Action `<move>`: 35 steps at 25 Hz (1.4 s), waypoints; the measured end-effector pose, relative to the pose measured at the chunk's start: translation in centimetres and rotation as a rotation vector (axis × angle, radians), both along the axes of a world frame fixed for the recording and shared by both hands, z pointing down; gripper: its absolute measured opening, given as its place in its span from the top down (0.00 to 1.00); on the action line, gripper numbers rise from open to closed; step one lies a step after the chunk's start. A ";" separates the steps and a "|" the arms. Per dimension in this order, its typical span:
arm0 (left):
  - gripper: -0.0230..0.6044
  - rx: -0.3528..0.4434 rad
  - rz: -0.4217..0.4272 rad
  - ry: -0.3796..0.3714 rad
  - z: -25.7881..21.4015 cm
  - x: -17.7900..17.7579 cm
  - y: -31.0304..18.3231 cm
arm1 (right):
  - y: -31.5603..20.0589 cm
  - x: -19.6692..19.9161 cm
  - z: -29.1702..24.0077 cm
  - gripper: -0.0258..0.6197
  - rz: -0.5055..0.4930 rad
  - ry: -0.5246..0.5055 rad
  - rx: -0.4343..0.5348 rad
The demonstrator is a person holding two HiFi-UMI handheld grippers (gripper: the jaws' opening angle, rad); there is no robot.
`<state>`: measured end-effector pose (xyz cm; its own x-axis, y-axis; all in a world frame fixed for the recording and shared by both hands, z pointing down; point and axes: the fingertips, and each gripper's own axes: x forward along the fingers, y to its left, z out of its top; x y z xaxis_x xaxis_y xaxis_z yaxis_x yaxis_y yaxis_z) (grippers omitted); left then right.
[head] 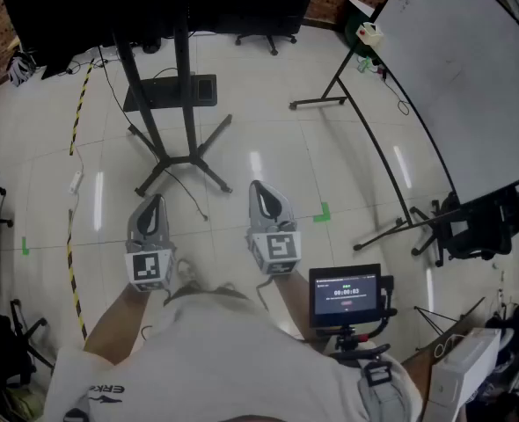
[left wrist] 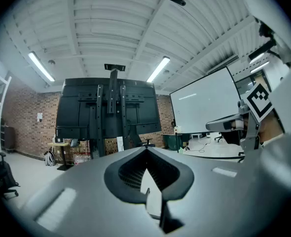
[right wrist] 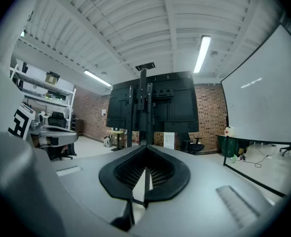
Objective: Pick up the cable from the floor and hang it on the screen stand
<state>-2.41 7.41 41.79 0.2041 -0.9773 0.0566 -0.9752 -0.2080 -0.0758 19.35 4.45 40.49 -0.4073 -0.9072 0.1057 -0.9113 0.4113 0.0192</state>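
Glossy tiled floor (head: 277, 139), black X-footed stand (head: 186, 104), perhaps thin cable (head: 190, 198).

"00:00:03" on the small monitor (head: 346, 291)

Floor (head: 268, 139) glossy pale tile, mirroring lights; stand (head: 187, 130) matt black metal; whiteboard (head: 471, 77) smooth white; wall (left wrist: 32, 127) rough brick; left hand-held gripper (head: 153, 202), right hand-held gripper (head: 259, 187) matt grey plastic; shirt (head: 224, 359) cloth

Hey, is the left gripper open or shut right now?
Shut: the left gripper has its jaws closed tip to tip, with nothing between them.
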 end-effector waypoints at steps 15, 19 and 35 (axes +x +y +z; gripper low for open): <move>0.96 0.028 0.115 0.014 0.4 -2.8 -15.3 | -12.8 -3.2 0.9 0.94 0.098 0.042 0.007; 0.96 0.015 0.115 0.025 1.7 -4.3 -18.2 | -15.3 -4.3 1.6 0.94 0.107 0.065 -0.011; 0.96 -0.097 0.034 0.011 5.6 -4.4 -25.2 | -23.4 -6.0 6.2 0.94 -0.030 0.094 -0.098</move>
